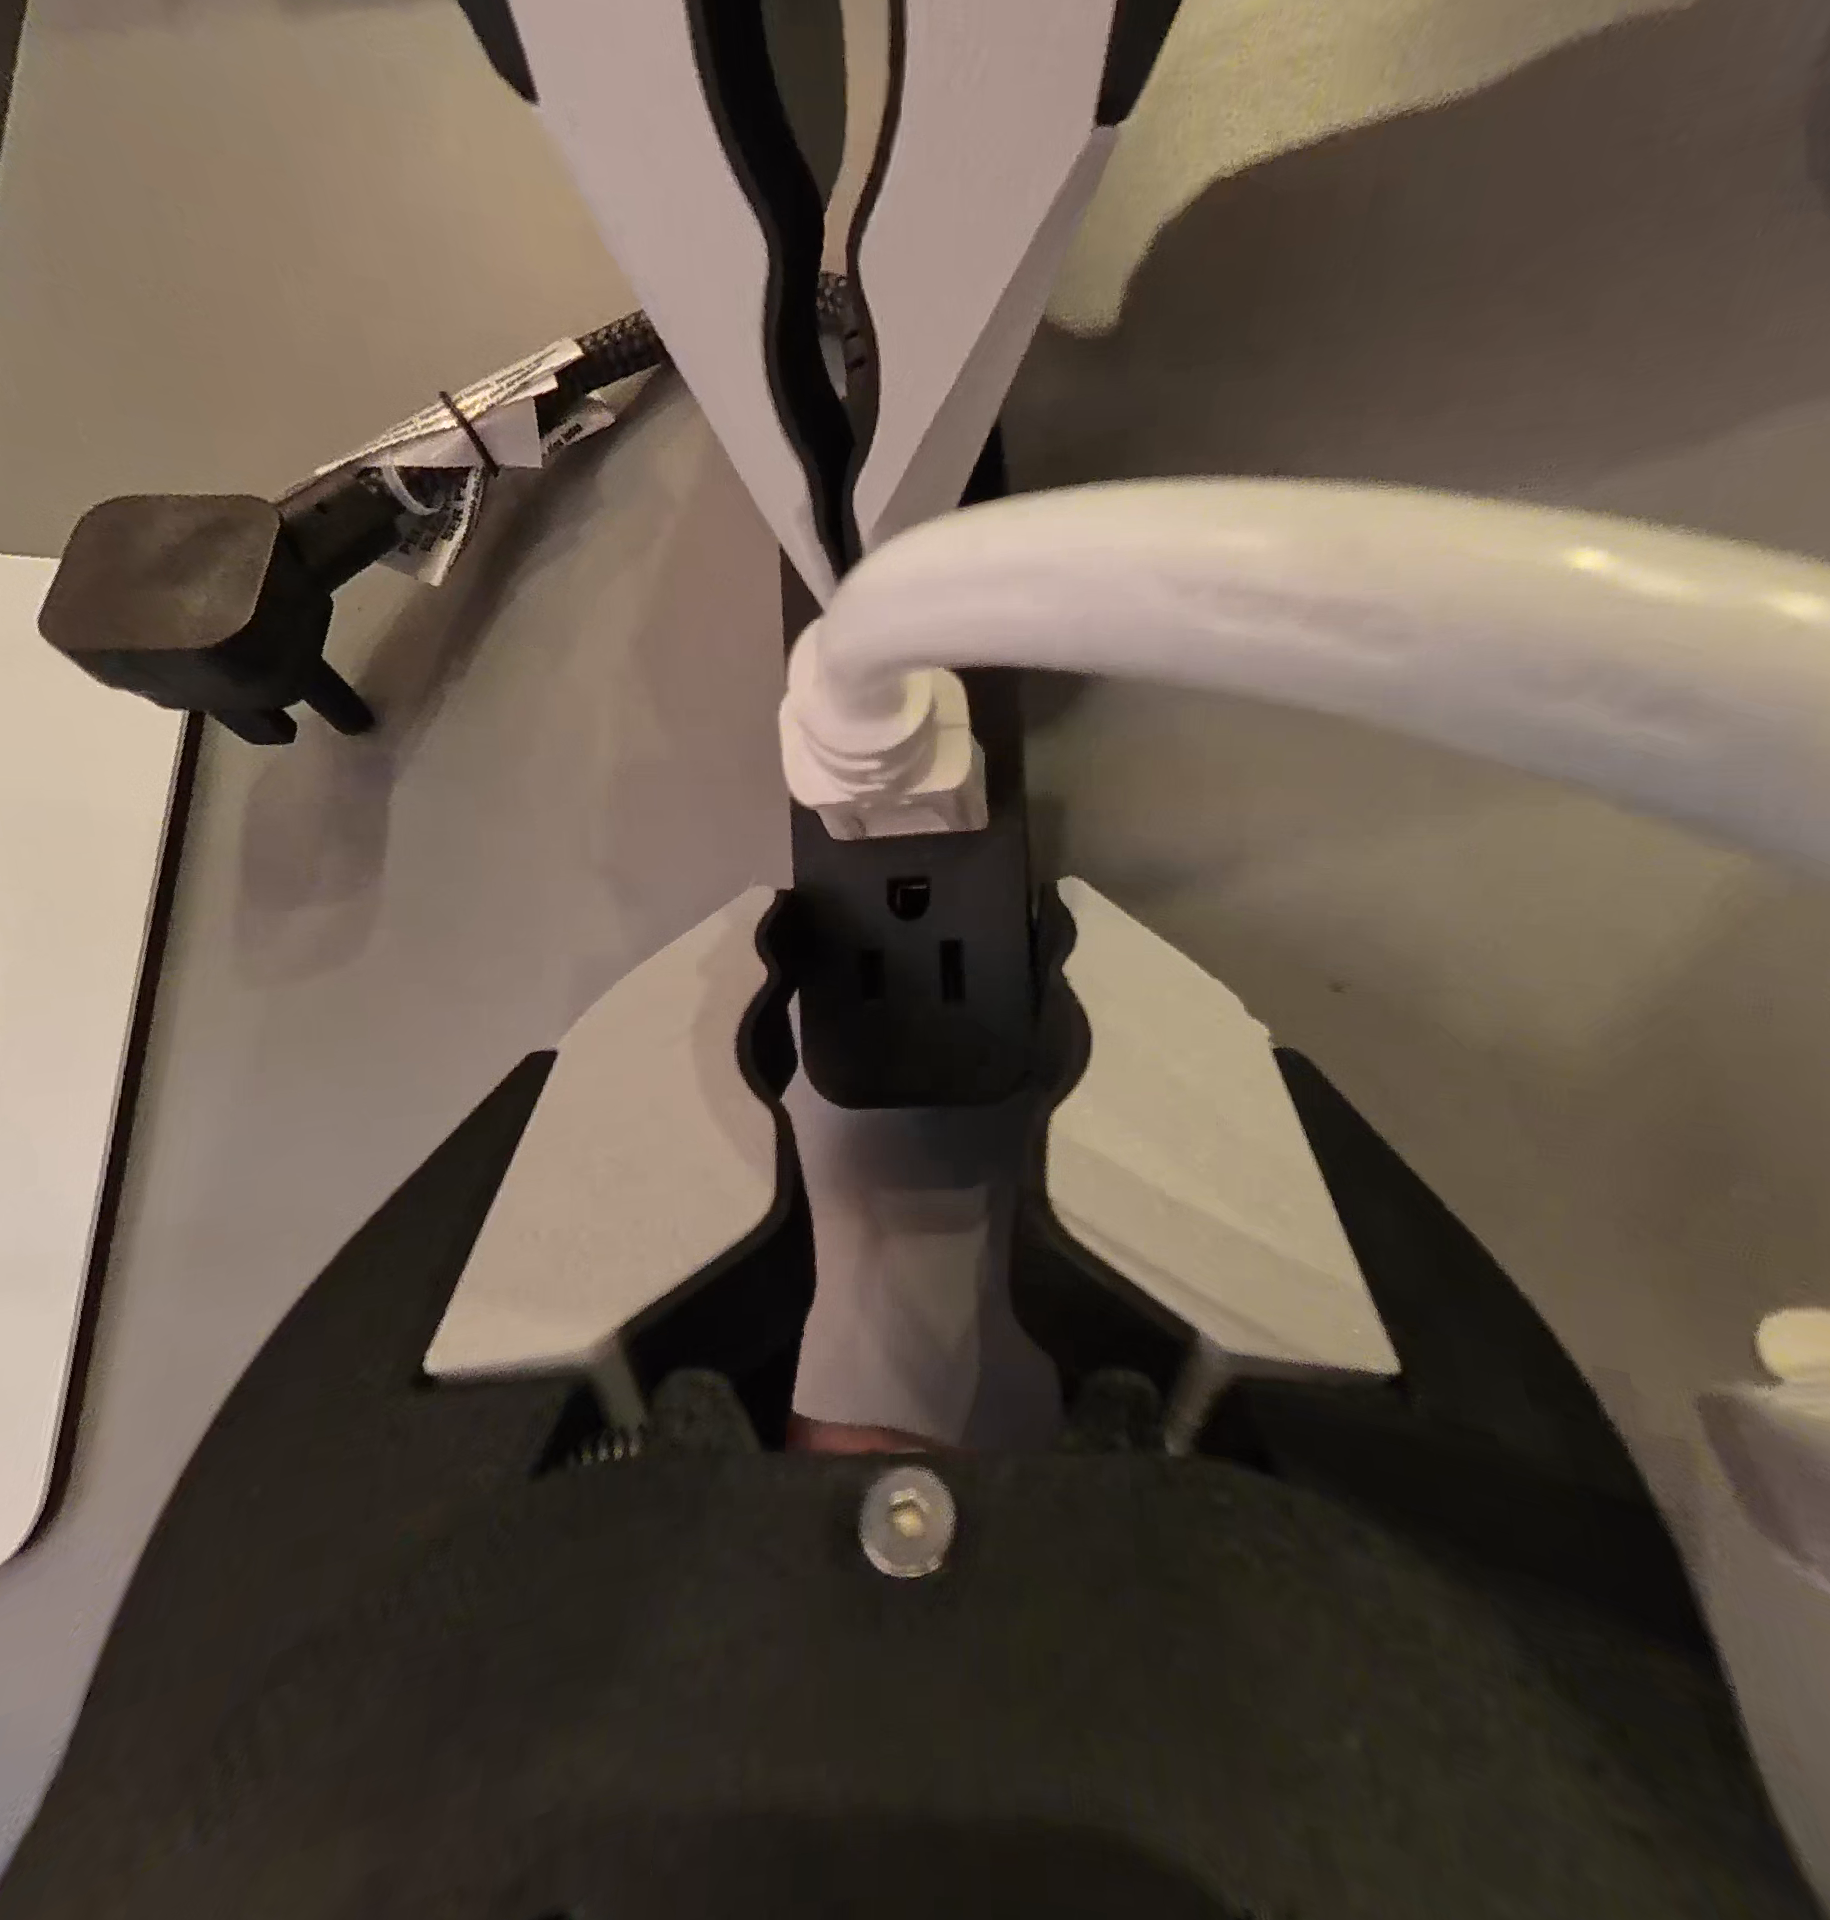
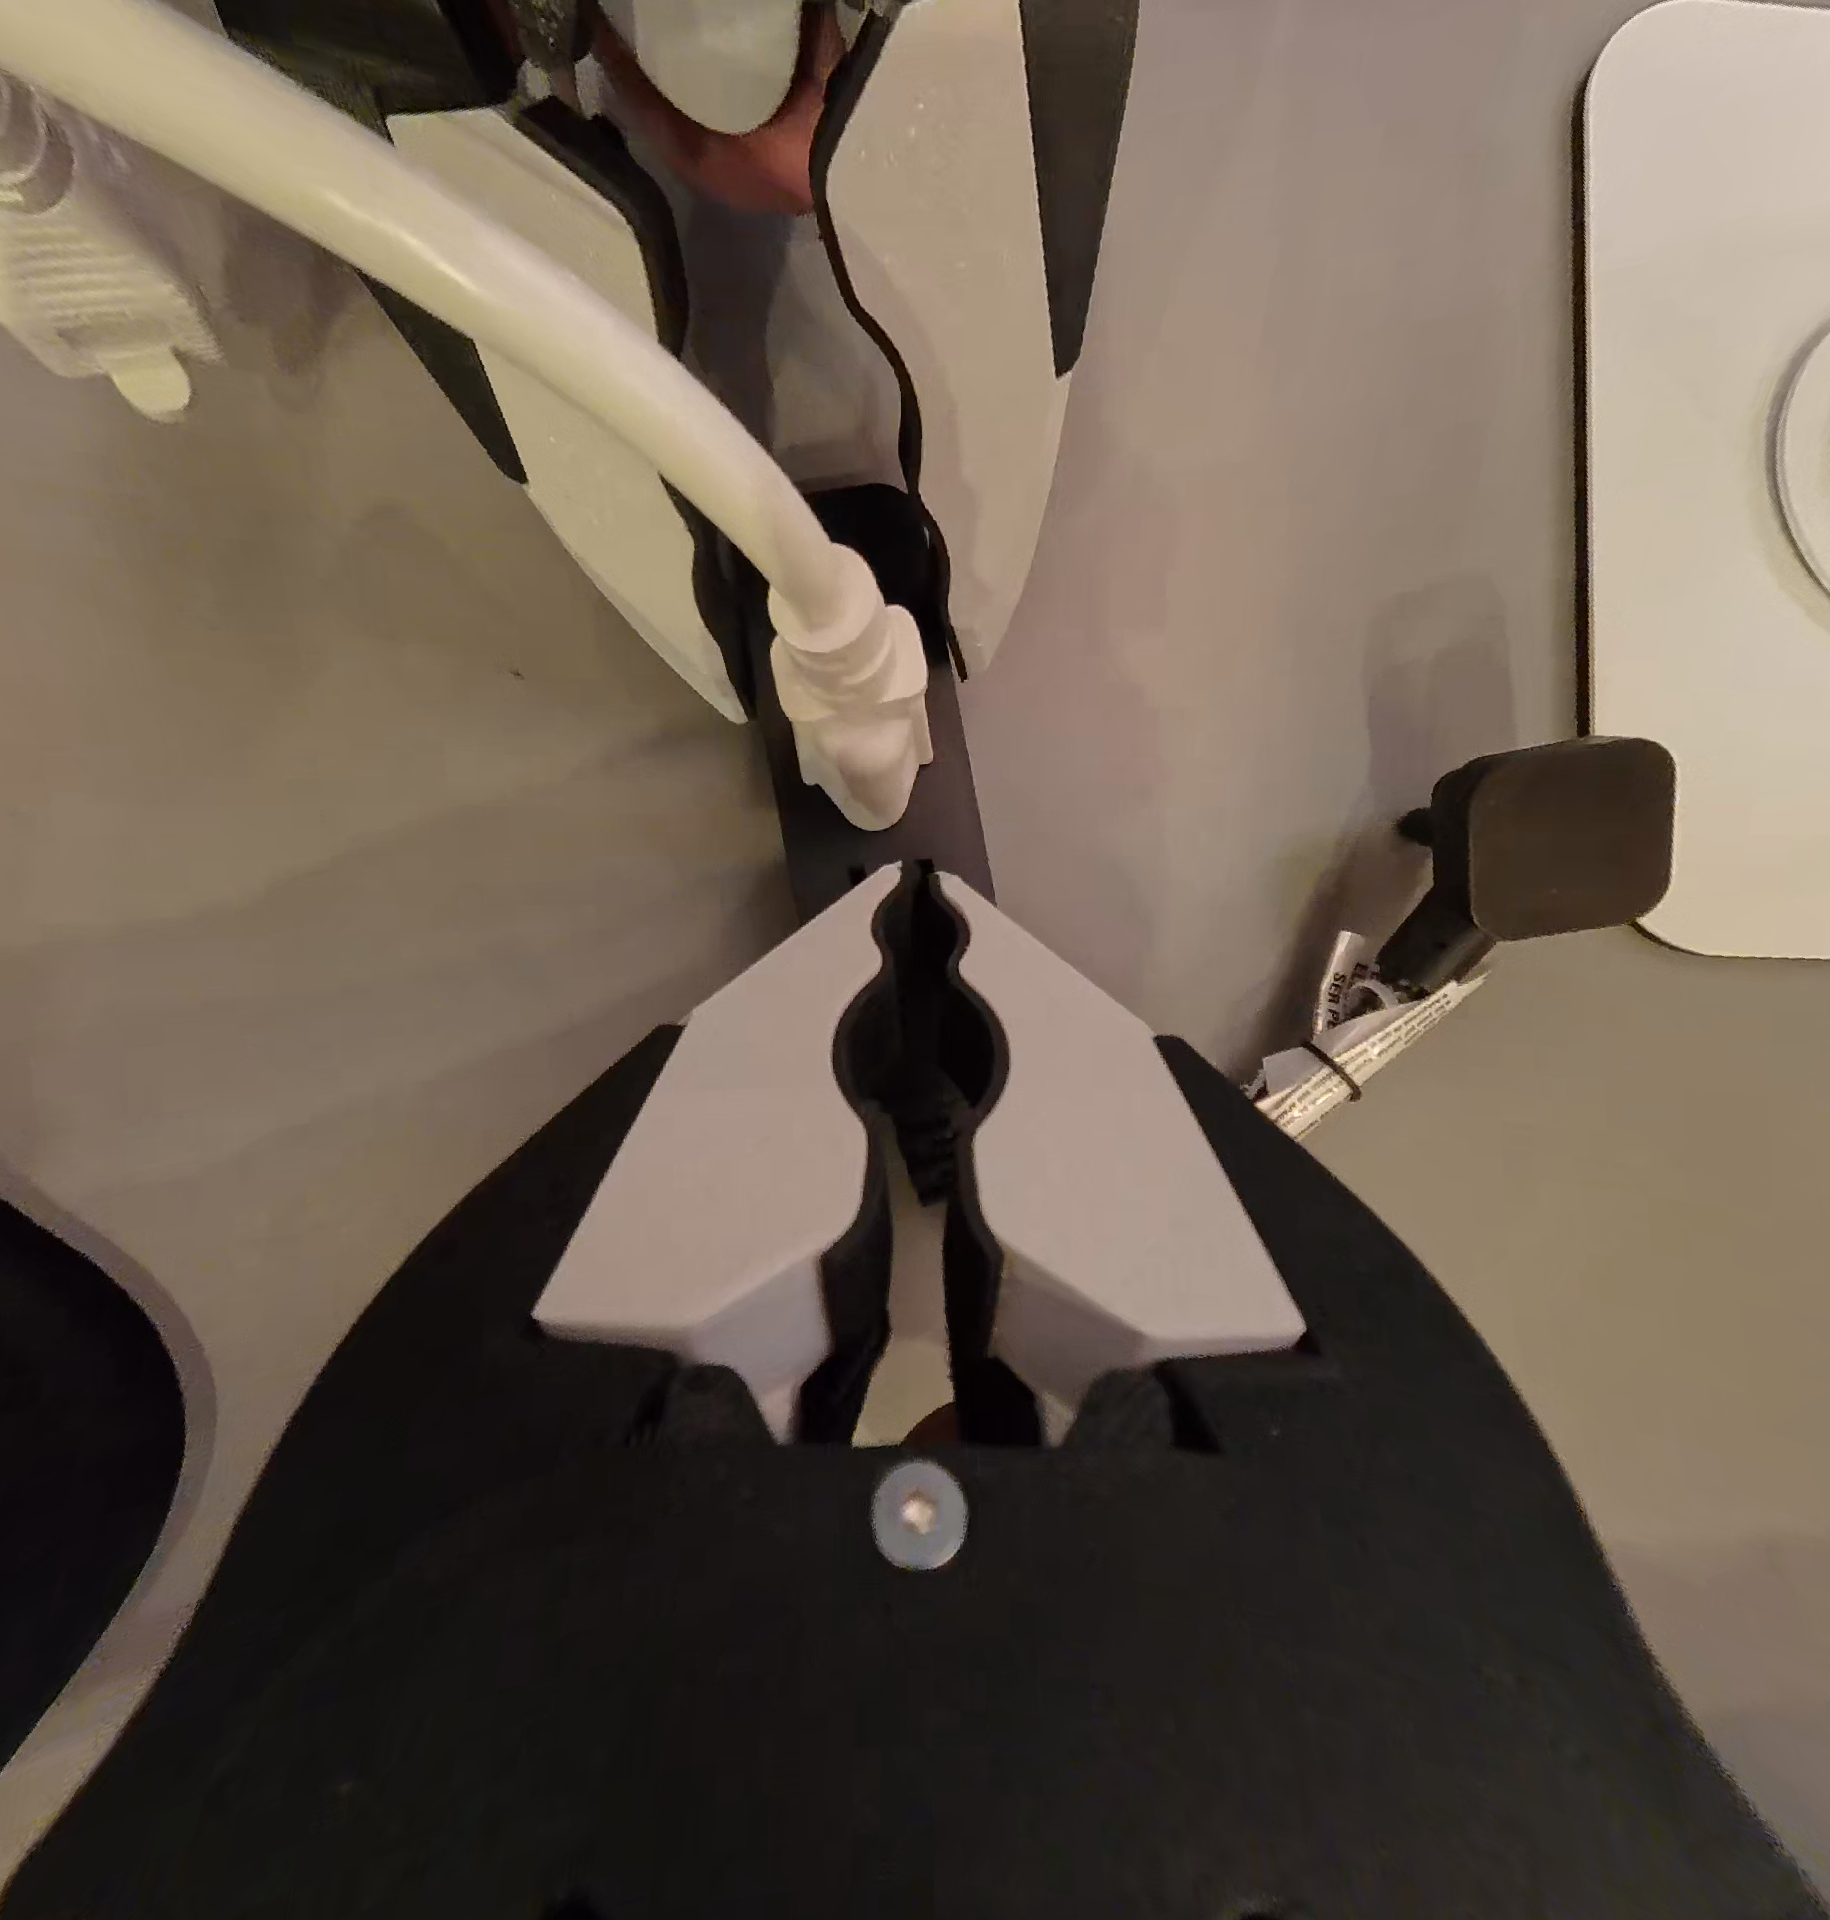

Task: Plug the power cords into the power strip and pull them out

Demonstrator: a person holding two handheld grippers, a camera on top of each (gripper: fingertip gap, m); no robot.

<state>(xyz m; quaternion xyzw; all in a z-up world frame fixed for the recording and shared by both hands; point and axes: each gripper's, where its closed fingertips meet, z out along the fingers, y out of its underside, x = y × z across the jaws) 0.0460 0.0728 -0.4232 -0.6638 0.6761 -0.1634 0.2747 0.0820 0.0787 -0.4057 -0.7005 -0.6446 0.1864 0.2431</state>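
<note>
A black power strip point(image 1: 911, 1039) lies on the grey table. My left gripper point(image 1: 916, 914) is shut on its near end, beside an empty outlet. A white plug point(image 1: 885, 758) sits in the outlet beyond it, and its thick white cord point(image 1: 1306, 644) arcs off to the right. My right gripper point(image 2: 919, 878) is shut on the strip's black ribbed cord end point(image 2: 932, 1153), opposite the left gripper. In the right wrist view the strip point(image 2: 958, 790) runs ahead to the white plug point(image 2: 859, 717). A loose black plug point(image 1: 178, 613) lies on the table to the left.
The black plug's braided cord carries paper tags point(image 1: 475, 436). A white flat pad with a round dish point(image 2: 1721, 520) lies beside the black plug point(image 2: 1555, 842). Another white plug point(image 2: 69, 291) lies loose at the far left. A dark object point(image 2: 38, 1403) sits at the lower left. About 5 cm separates my left fingertips from my right.
</note>
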